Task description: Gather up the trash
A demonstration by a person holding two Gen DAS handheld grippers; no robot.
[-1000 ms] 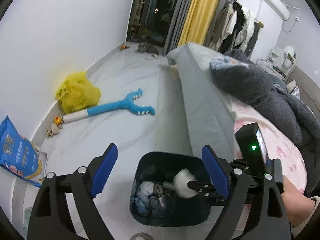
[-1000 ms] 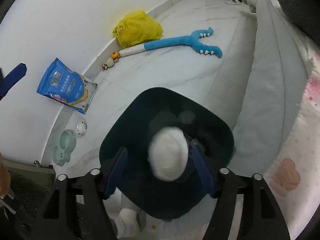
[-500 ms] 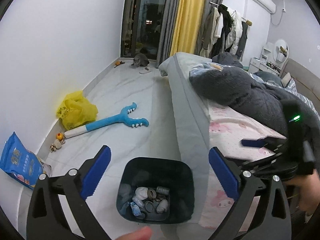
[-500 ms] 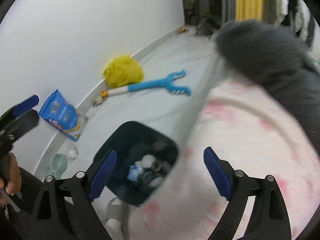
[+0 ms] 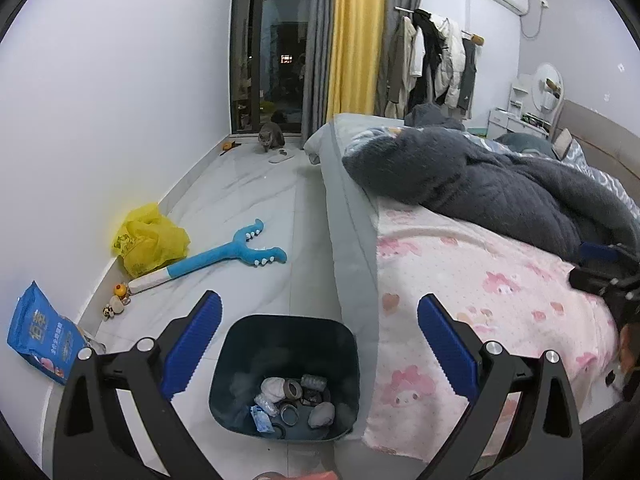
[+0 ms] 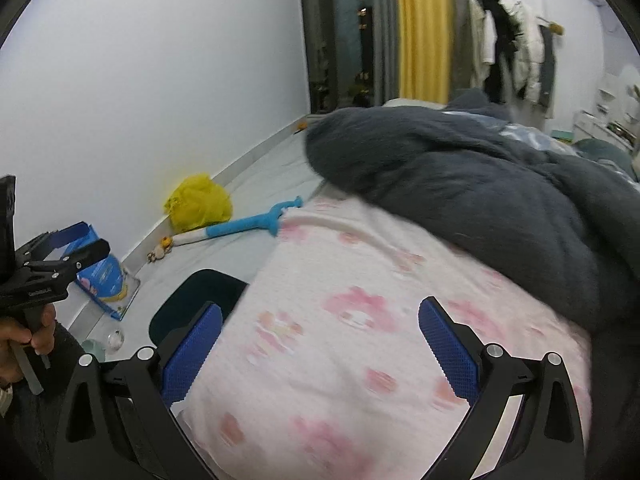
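Observation:
A dark trash bin [image 5: 286, 376] stands on the floor against the bed's side. Inside it lie white crumpled wads [image 5: 276, 386], tape rolls and a blue wrapper. My left gripper [image 5: 319, 308] hovers above and short of the bin, open and empty. In the right wrist view my right gripper [image 6: 320, 312] is over the pink sheet [image 6: 360, 340]; its jaws are opening with nothing between them. Only part of the bin [image 6: 196, 296] shows there, behind the mattress corner. A hand holds the left gripper [image 6: 52, 256] at that view's left edge. The right gripper [image 5: 608, 264] shows at the left wrist view's right edge.
A yellow plastic bag [image 5: 150, 240], a blue plush toy [image 5: 224, 256] and a blue pouch [image 5: 42, 334] lie along the wall. A dark grey blanket [image 5: 480, 184] covers the bed's far half. A cat [image 5: 271, 138] sits by the glass door. Coats hang at the back.
The right gripper held a white wad over the bin, let it go, then rose and swung over the bed. The left gripper drew back, so the bin looks smaller.

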